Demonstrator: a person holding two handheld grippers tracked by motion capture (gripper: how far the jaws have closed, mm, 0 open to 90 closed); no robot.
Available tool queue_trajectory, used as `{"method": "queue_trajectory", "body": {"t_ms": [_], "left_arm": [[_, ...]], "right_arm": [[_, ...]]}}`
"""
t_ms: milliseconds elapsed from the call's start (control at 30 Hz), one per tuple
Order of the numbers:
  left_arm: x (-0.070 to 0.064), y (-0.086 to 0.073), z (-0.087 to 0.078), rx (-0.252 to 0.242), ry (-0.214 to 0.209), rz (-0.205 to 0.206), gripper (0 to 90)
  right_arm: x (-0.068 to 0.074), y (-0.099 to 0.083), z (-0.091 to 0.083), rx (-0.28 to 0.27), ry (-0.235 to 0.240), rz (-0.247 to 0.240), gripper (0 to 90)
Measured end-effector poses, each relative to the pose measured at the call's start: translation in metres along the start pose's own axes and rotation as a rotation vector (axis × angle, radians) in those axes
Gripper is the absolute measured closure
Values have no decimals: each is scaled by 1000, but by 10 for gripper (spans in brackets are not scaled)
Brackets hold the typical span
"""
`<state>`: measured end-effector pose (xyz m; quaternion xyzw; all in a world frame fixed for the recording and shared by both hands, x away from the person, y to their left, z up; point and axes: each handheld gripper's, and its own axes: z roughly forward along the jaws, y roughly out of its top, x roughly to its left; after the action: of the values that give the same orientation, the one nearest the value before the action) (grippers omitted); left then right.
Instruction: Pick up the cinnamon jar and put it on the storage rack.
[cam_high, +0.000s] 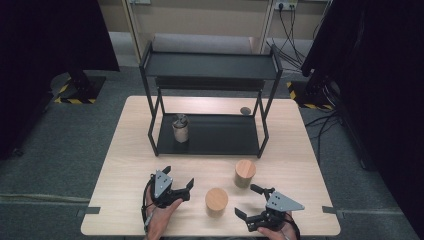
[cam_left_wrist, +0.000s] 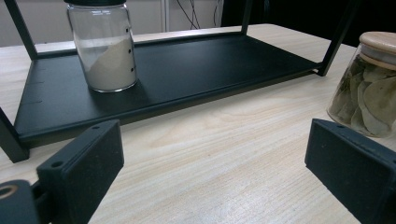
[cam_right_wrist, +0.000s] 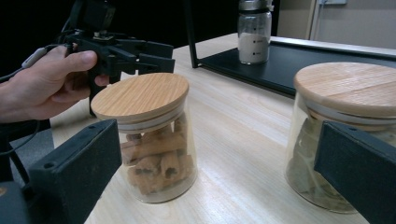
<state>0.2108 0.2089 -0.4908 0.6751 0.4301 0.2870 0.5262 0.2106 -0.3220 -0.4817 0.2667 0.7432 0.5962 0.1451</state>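
Observation:
Two glass jars with wooden lids stand on the light wooden table. The one of cinnamon sticks is nearer the front. The one of dried leaves is behind it to the right. A third jar, with white powder, stands on the left of the black rack's lower shelf. My left gripper is open, left of the cinnamon jar, empty. My right gripper is open, right of that jar, empty.
The black two-tier rack takes up the back half of the table. A small dark round object lies on the table by the rack's right rear leg. Bare tabletop stretches to the left and right of the jars.

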Motion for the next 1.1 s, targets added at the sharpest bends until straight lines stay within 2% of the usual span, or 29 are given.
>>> {"method": "queue_trajectory", "body": {"t_ms": [467, 1100], "left_arm": [[0, 0, 0, 1, 1, 1, 41], [-1, 0, 0, -2, 4, 7, 41]], "right_arm": [[7, 2, 9, 4, 46, -10, 10], [15, 7, 22, 32, 83, -51, 13]]}}
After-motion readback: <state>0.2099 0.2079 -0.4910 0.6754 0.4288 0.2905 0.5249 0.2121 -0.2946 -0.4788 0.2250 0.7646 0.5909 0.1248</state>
